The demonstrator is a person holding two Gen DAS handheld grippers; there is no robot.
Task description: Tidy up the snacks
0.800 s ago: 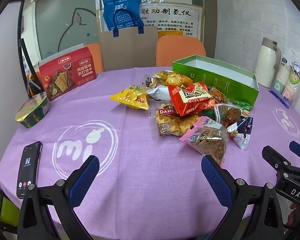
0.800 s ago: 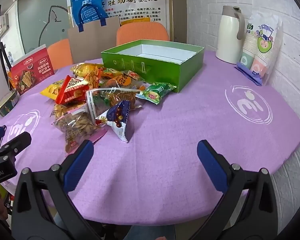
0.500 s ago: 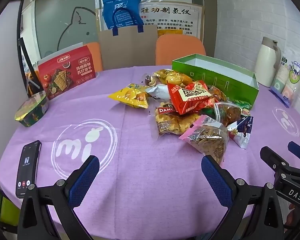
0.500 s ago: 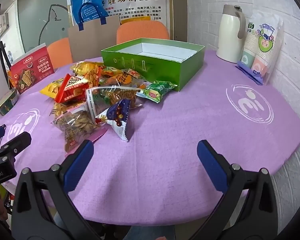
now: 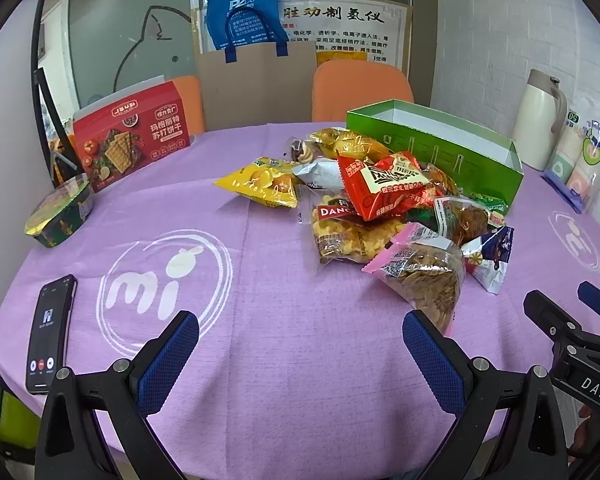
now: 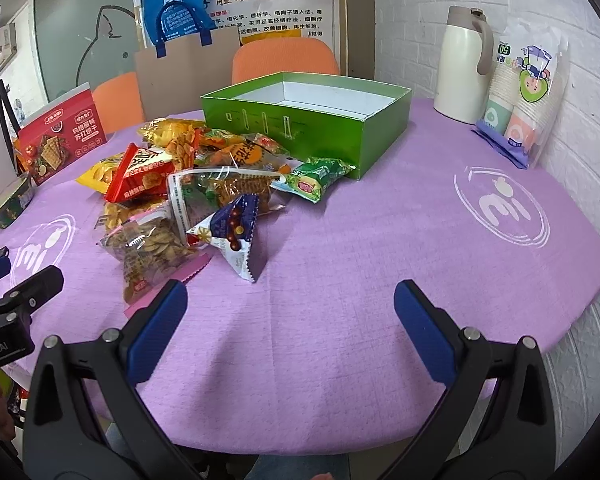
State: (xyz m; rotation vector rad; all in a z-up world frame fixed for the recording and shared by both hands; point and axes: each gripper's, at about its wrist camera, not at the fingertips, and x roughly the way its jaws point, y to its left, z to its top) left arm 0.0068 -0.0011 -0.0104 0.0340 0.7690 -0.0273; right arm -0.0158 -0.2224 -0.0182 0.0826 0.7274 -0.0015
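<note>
Because both the left tongs (image 5: 300, 354) and right tongs (image 6: 290, 322) hang released and empty over the counter (image 6: 380, 264), short of the snack pile (image 5: 384, 204) heaped against the empty green box (image 6: 320, 120), a hasty pinch could crush the chips or drag neighbouring packets along.

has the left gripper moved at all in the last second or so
Yes, slightly. In the left wrist view the phone and green box sit a little higher and further left than before, so the left gripper has tilted or shifted slightly down and right.
</note>
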